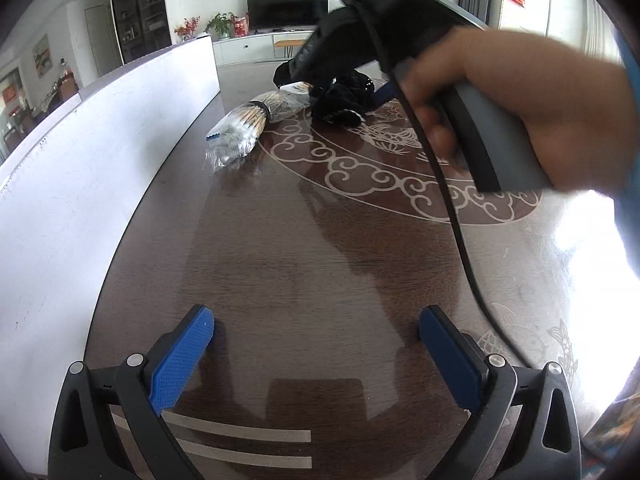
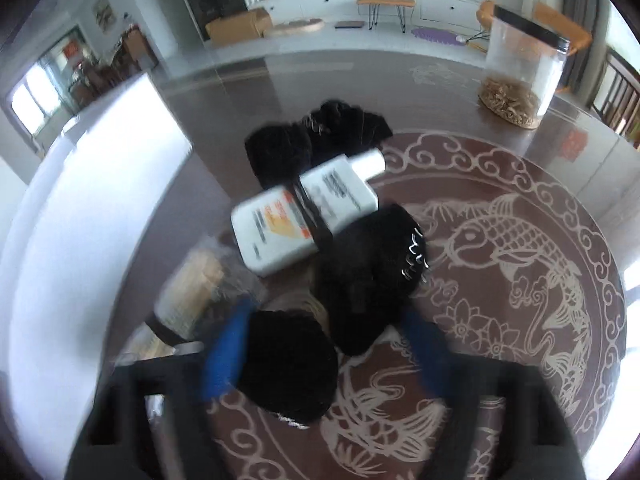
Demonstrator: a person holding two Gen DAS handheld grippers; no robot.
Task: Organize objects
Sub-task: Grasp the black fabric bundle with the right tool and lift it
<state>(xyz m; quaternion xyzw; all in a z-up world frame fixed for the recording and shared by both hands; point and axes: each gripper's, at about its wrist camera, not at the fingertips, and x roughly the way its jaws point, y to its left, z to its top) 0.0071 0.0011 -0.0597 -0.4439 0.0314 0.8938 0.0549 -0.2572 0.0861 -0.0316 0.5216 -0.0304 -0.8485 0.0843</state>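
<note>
In the right wrist view a white bottle [image 2: 308, 212] lies on the dark table among several black fabric items: one far [image 2: 316, 140], one in the middle [image 2: 368, 276], one nearest [image 2: 288, 364]. A clear bag of wooden sticks [image 2: 196, 292] lies to the left. My right gripper [image 2: 320, 360] is open, its blue fingers either side of the nearest black item; the view is blurred. In the left wrist view my left gripper [image 1: 316, 340] is open and empty over bare table. The bag of sticks [image 1: 244, 128] and black items [image 1: 344, 100] lie far ahead under the right gripper's body [image 1: 360, 40].
A white panel [image 1: 80, 168] runs along the table's left side. A clear jar with a black lid [image 2: 520, 68] stands at the far right of the table. The table has a pale fish and cloud inlay [image 2: 520, 264]. A cable [image 1: 452, 208] hangs from the right gripper.
</note>
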